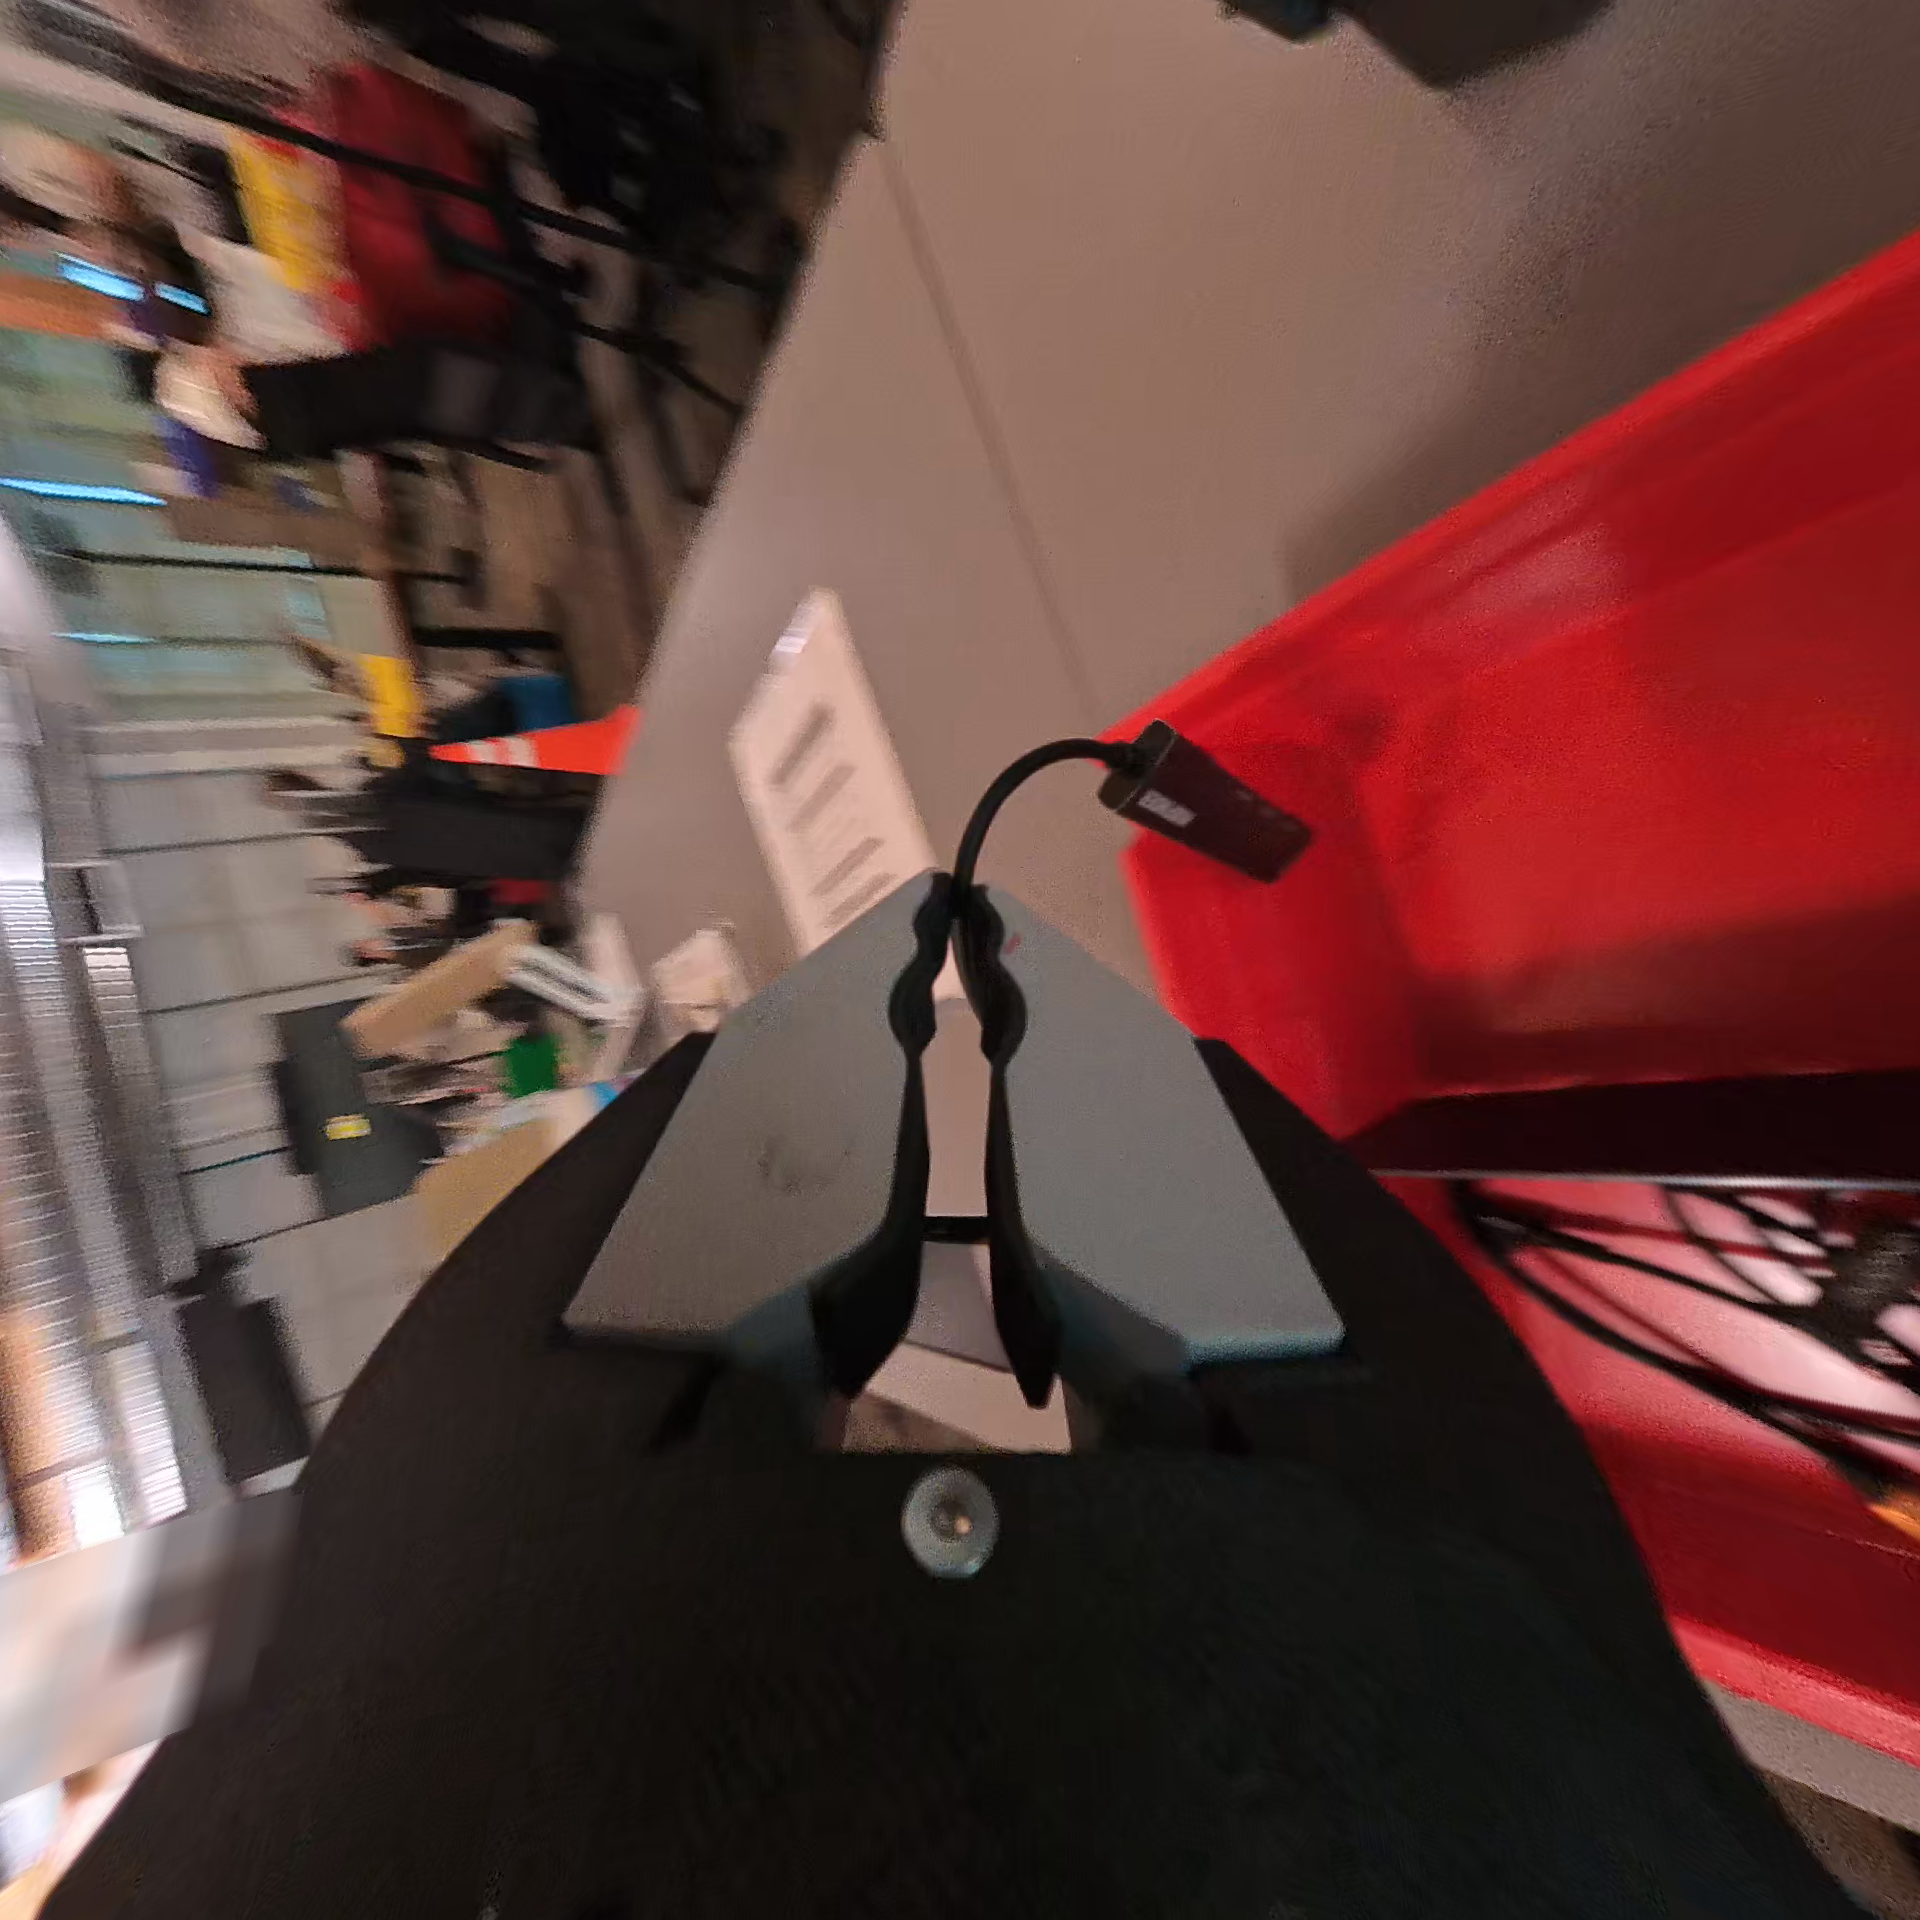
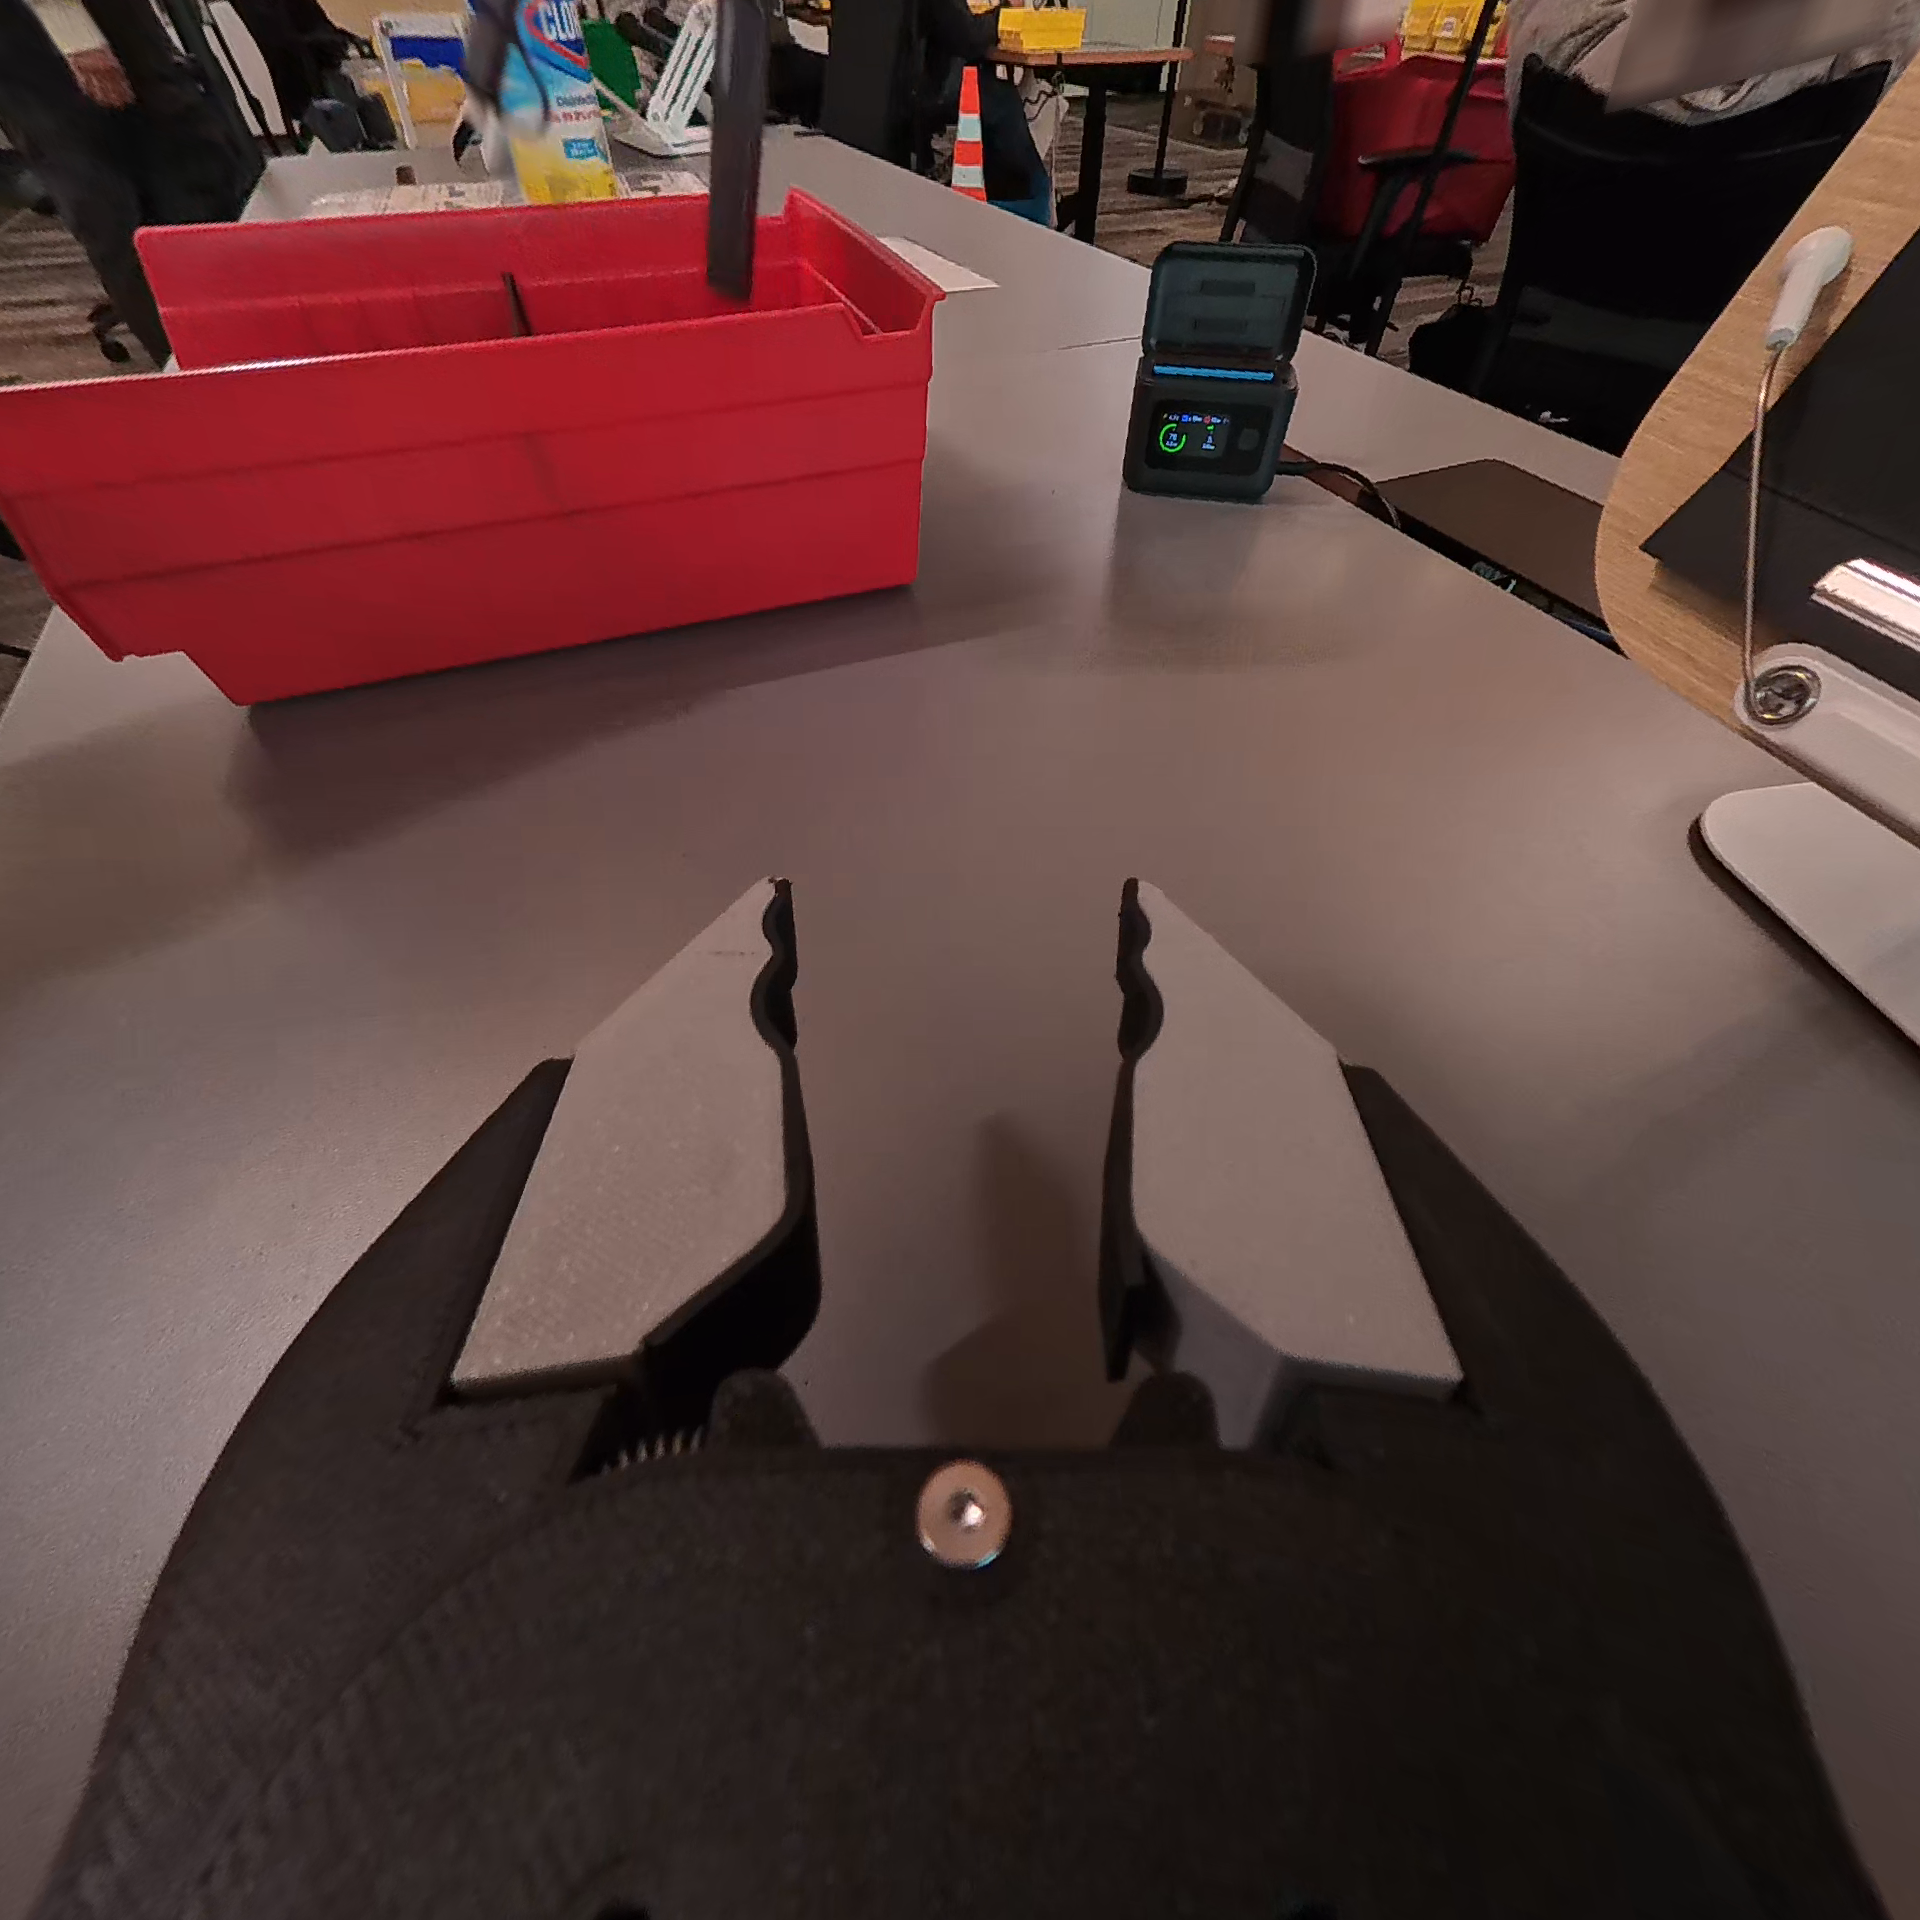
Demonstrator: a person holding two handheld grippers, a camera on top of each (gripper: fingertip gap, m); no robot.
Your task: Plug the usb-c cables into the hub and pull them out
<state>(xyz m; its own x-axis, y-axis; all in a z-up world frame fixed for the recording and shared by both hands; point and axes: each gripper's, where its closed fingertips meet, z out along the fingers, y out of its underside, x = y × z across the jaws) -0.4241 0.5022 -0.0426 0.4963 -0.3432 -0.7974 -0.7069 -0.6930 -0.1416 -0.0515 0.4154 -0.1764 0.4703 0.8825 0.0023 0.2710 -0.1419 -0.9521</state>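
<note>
My left gripper (image 1: 961,902) is shut on the short black cable (image 1: 997,800) of a dark, slim USB hub (image 1: 1205,802). The hub hangs in the air beside the red bin (image 1: 1558,727). The left wrist view is rolled sideways and blurred. In the right wrist view the hub (image 2: 732,156) shows as a dark strip dangling over the back of the red bin (image 2: 468,488). Tangled black cables (image 1: 1704,1299) lie inside the bin. My right gripper (image 2: 956,894) is open and empty, low over the grey table (image 2: 935,727), well in front of the bin.
A small dark charging case with a lit screen (image 2: 1210,400) stands right of the bin. A stand with a white base (image 2: 1829,894) fills the right edge. A wipes canister (image 2: 551,114) and an orange cone (image 2: 968,135) stand behind. People stand in the background. About 40 cm separates my left fingertips from my right. My right gripper is the nearer one to the white base (image 2: 1829,894): about 25 cm, against 50 cm.
</note>
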